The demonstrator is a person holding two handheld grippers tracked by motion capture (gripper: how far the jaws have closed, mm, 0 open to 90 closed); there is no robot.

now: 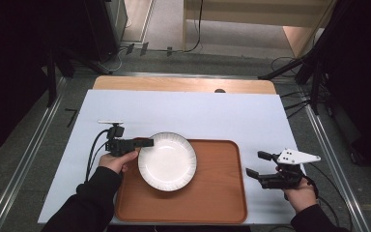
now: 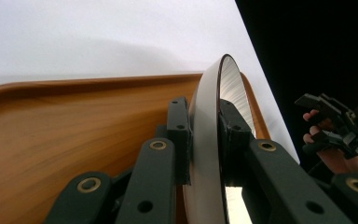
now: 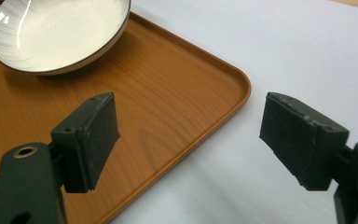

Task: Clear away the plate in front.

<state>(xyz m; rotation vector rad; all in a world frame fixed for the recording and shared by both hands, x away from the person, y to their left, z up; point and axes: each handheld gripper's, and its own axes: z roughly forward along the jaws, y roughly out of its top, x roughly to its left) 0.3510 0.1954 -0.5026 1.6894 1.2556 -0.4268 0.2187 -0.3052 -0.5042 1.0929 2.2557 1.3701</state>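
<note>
Fingers [image 2: 179, 135] of left gripper [image 1: 142, 142] clamp plate [image 1: 167, 161] by its left rim.
Plate sits over wooden tray [image 1: 212, 193], bowl side up; right gripper [image 1: 260, 164] off tray's right edge, jaws wide, empty.

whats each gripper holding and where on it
The left gripper clamps the round white plate by its rim; the right gripper is open, holding nothing.

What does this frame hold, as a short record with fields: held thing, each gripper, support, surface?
held thing: plate, white, dark rim, gripped at its left edge
left gripper: shut on the plate rim, one jaw on each face
right gripper: open, nothing between the jaws, right of the tray
support: tray, wooden, plate over its left half
contact: cannot tell whether the plate rests on the tray or is lifted
surface: white sheet on the table
</note>
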